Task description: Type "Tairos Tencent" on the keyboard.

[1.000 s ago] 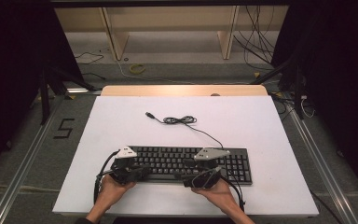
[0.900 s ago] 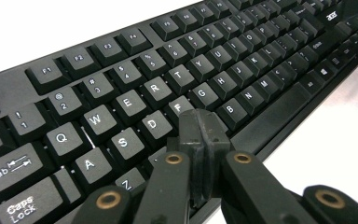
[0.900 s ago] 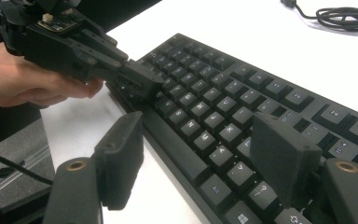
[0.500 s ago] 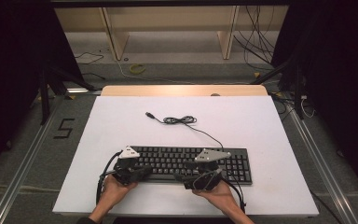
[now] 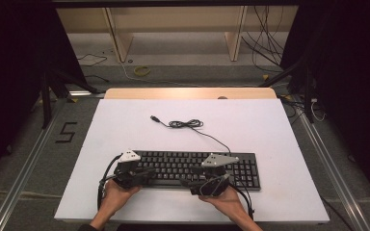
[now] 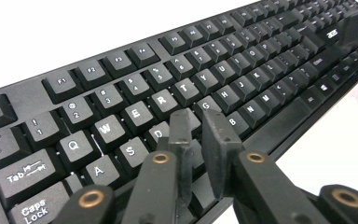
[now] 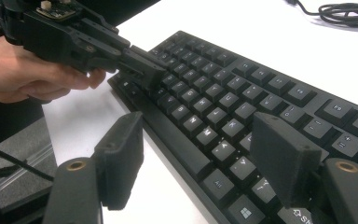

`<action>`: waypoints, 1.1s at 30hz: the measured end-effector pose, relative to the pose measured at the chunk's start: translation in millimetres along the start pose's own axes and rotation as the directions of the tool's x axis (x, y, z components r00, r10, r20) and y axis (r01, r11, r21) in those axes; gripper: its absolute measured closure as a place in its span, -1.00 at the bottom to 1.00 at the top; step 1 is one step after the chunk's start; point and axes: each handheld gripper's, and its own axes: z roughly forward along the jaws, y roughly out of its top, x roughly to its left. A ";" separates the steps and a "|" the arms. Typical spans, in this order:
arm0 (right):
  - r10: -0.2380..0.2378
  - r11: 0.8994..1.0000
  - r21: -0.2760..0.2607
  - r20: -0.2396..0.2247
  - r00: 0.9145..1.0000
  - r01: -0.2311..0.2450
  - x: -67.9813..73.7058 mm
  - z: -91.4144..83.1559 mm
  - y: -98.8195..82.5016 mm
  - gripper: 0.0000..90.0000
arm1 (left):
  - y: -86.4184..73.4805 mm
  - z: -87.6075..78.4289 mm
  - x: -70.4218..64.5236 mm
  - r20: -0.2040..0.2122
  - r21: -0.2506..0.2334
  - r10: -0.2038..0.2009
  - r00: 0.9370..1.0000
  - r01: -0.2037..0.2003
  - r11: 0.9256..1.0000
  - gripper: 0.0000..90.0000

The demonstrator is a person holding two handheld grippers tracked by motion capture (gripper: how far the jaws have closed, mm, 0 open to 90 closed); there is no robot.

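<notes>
A black keyboard lies across the near part of the white table. My left gripper hovers over its left keys. In the left gripper view its fingertips stand just above the D and F keys of the keyboard. The jaws have just been opening; a narrow gap shows, with nothing between them. My right gripper stands wide open over the front edge of the keyboard, by the space bar. The left gripper also shows in the right gripper view, tips on the keys.
The keyboard's black cable runs back and left from the keyboard, coiled mid-table and ending in a loose plug. A wooden strip borders the table's far edge. Bare white surface lies behind and beside the keyboard.
</notes>
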 end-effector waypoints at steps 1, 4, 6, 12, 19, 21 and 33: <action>0.000 1.000 0.001 0.000 1.000 0.000 0.0 0.2 0.0 -0.21 | 0.0 -0.2 -0.4 0.001 -0.005 -0.001 1.000 0.001 1.000 0.76; -0.003 1.000 0.001 0.001 1.000 0.003 -0.1 0.7 0.3 -0.21 | 0.0 -1.1 -0.8 0.000 -0.008 -0.003 1.000 0.003 1.000 0.66; 0.000 1.000 0.001 0.003 1.000 0.000 -0.5 1.0 0.6 -0.20 | -0.2 -2.2 -0.5 0.004 -0.013 -0.007 1.000 0.007 1.000 0.60; -0.002 1.000 0.000 0.006 1.000 0.002 -1.1 2.1 1.8 -0.20 | -0.4 -7.2 1.2 0.004 -0.039 -0.019 1.000 0.019 0.999 0.41; -0.004 1.000 0.003 0.003 1.000 0.004 0.2 3.8 2.0 -0.20 | 2.4 -13.3 6.1 -0.006 -0.078 -0.049 0.999 0.049 0.996 0.08; -0.005 1.000 0.002 0.002 1.000 0.005 0.4 3.8 2.1 -0.21 | 3.7 -14.5 8.0 -0.009 -0.087 -0.058 0.998 0.057 0.995 -0.02; -0.003 1.000 0.007 -0.008 1.000 0.003 2.9 5.3 2.1 -0.27 | 12.8 -19.5 20.1 -0.036 -0.116 -0.085 0.996 0.080 0.990 -0.07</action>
